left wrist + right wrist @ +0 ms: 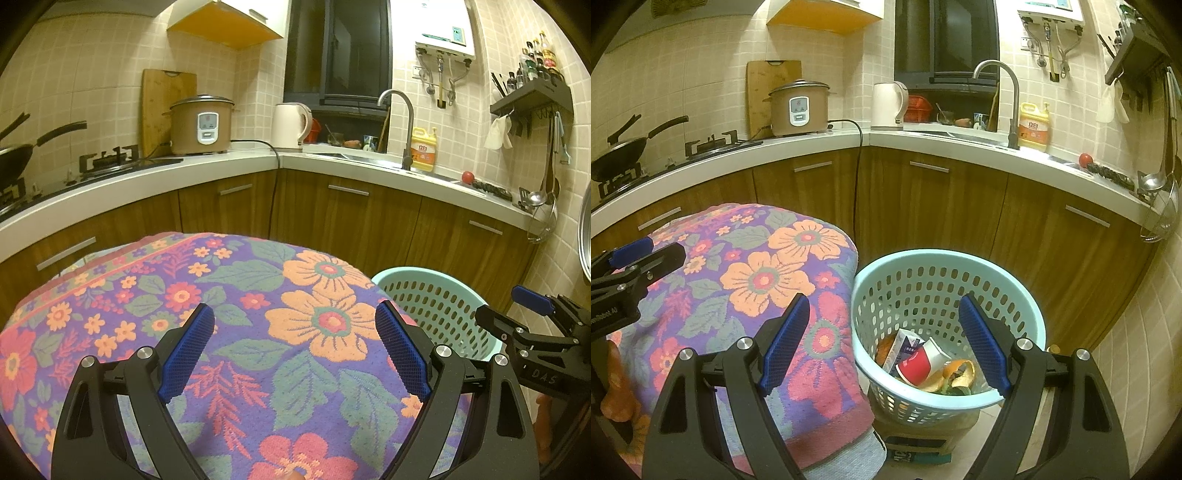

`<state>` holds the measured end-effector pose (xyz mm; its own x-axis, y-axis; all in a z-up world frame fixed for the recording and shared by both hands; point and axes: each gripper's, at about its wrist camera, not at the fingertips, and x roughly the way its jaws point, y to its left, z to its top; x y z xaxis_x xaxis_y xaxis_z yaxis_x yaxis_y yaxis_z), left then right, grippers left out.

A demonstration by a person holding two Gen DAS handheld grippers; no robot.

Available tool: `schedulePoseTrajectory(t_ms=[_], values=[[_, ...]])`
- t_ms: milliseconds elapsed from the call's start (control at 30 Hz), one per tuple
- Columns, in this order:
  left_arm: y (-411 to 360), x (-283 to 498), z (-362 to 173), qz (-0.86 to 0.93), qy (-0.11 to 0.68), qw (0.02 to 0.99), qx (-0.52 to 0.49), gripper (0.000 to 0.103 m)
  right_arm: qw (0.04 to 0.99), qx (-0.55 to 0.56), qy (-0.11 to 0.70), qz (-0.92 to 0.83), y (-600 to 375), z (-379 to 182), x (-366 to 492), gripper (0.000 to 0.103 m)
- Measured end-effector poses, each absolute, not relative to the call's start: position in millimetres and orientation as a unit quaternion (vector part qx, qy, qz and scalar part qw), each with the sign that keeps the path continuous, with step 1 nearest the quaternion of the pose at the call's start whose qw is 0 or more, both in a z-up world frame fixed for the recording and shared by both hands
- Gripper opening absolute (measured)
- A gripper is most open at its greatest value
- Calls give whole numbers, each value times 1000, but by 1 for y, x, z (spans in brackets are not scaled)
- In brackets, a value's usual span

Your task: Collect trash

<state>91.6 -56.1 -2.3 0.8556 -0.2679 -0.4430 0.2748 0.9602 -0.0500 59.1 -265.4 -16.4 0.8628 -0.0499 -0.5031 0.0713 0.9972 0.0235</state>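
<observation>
A light blue perforated basket (945, 266) stands on a box on the floor, right of the flower-patterned cloth-covered table (764, 280). Inside it lie a small carton (903, 345), a red and white paper cup (921, 363) and orange peel (955, 373). My right gripper (884, 343) is open and empty, above the near left part of the basket. My left gripper (295, 350) is open and empty over the cloth (236, 332). The basket's rim (413, 275) shows at the right in the left wrist view, with the right gripper (532, 314) beside it.
A kitchen counter (960, 147) wraps round behind, with wooden cabinets below. On it stand a rice cooker (799, 109), a kettle (888, 105), a tap (1001, 96), a yellow detergent bottle (1034, 127) and a wok (620, 151). A black cord (856, 177) hangs down the cabinets.
</observation>
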Motion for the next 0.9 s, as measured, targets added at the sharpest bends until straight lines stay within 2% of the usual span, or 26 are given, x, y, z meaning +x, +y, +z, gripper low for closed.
schedulePoseTrajectory(t_ms=[900], values=[[-58,90,-2,-136,225,965,15,91,960,45,270,-56,-279,-15,65,79]])
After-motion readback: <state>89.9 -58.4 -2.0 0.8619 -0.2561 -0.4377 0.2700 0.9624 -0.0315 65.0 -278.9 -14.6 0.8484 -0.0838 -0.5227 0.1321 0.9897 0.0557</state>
